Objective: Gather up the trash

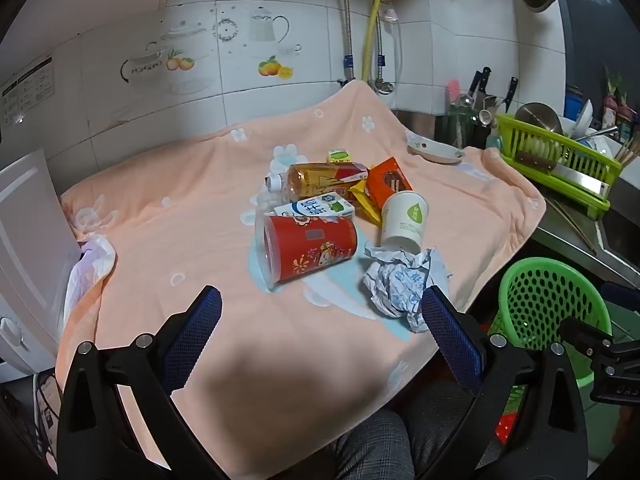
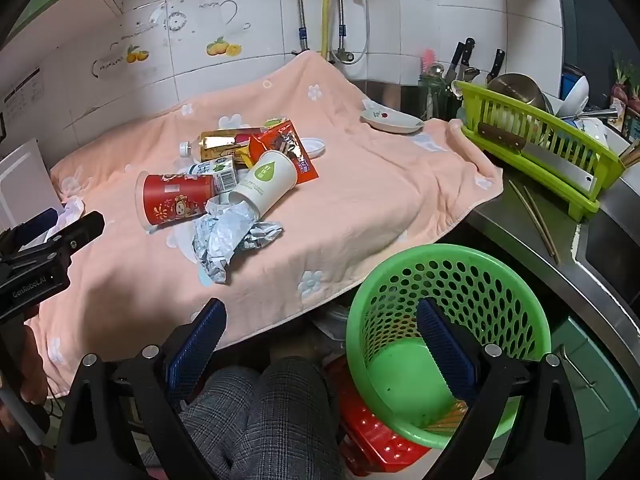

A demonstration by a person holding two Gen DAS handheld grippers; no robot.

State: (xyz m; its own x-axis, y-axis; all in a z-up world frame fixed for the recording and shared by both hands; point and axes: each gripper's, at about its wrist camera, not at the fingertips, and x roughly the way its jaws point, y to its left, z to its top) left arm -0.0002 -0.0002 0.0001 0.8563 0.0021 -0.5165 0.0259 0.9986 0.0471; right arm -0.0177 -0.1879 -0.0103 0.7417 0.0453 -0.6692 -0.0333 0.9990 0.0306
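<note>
Two grippers, left gripper (image 1: 320,312) and right gripper (image 2: 320,324), both spread wide, empty; only the right wrist view shows the green basket (image 2: 448,280) interior.

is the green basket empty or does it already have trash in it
Empty, as far as shown: the green basket shows a bare green floor, and the trash, such as the crumpled paper, lies on the cloth.

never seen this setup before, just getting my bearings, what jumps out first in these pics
A heap of litter sits mid-way across the peach flowered towel: a toppled red printed paper cup, a white paper cup with a green drop logo and a crumpled white-and-blue paper wrapper nearest the viewer. Just off the towel's near right edge, lower down, stands an empty bright green perforated plastic basket. Both tools, left and right, are open and hold nothing.
</note>
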